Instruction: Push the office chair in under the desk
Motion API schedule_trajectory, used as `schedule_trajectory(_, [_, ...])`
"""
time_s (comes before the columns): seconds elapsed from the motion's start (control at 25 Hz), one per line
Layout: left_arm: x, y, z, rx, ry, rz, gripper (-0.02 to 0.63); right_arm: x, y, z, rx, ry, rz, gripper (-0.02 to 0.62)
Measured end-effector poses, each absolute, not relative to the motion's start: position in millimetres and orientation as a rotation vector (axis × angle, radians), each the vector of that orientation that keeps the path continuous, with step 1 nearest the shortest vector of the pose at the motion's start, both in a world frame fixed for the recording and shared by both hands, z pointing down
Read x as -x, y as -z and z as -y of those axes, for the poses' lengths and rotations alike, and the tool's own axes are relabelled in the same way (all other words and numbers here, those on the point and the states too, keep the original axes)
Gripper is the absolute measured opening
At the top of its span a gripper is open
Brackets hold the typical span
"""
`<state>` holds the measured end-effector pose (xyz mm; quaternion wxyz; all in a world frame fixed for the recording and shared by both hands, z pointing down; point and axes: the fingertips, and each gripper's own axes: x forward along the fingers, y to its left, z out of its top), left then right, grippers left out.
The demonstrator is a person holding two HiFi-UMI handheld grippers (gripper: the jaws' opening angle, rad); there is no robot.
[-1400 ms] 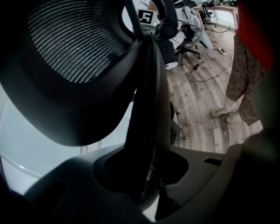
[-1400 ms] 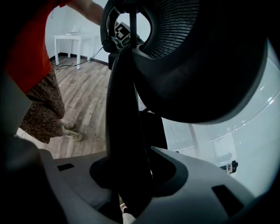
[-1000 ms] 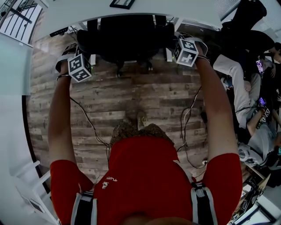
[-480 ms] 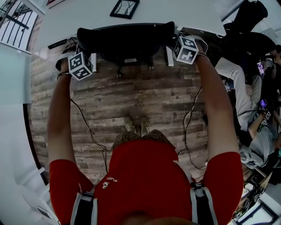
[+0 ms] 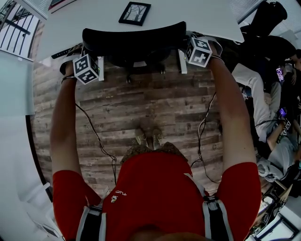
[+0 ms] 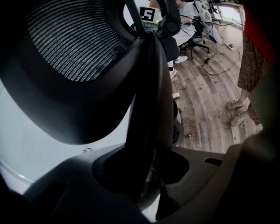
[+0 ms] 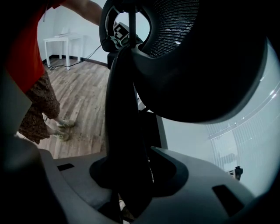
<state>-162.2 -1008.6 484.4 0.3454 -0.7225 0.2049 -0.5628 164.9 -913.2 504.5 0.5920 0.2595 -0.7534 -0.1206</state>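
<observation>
Desk (image 5: 207,14): white top, runs along the far side of the head view. A black-framed picture (image 5: 135,13) lies flat near its middle. A flat red-edged item (image 5: 60,4) sits at the far left corner, cut off by the frame, can't ID it. Floor (image 5: 160,101): wood planks. The office chair (image 5: 134,40) stands on it with its back at the desk's near edge. The person's shoes (image 5: 148,137) are mid-floor, and a thin black cable (image 5: 96,136) trails on the left.

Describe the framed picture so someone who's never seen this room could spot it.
Find the white desk along the top of the head view. Just beyond the black office chair, a picture frame sits on the desktop. Its black border around a pale image sets it apart.
</observation>
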Motion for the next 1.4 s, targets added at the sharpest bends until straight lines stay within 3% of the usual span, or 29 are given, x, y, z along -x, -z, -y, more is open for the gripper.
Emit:
schedule_trajectory(0.2, [160.3, -483.1, 1010.8, 1.883, 1.419, -0.581, 0.169, -163.7, -504.1, 915.1, -0.629, 0.293, 1.767, 0.186])
schedule_trajectory(0.32, [160.9, -484.8, 1007.7, 1.880, 1.391, -0.598, 0.245, -162.6, -505.5, 913.2, -0.646, 0.307, 1.758, 0.232])
schedule_trajectory(0.44, [163.0, -481.1, 1003.2, 1.890, 1.356, -0.611, 0.268, -161.3, -502.4, 908.6, -0.659, 0.326, 1.748, 0.245])
schedule_trajectory(0.96, [186.5, -424.6, 951.6, 2.047, 1.120, -0.769, 0.283, -158.9, -438.1, 868.3, -0.869, 0.322, 1.827, 0.245])
schedule_trajectory(1.24, [180.1, -375.0, 894.1, 2.346, 0.704, -1.034, 0.282, -121.5, -390.6, 837.7, -1.144, 0.324, 2.093, 0.242])
schedule_trajectory(1.4, [164.1, -343.8, 859.5, 2.496, 0.435, -1.146, 0.242, -96.2, -362.0, 816.9, -1.277, 0.351, 2.238, 0.180])
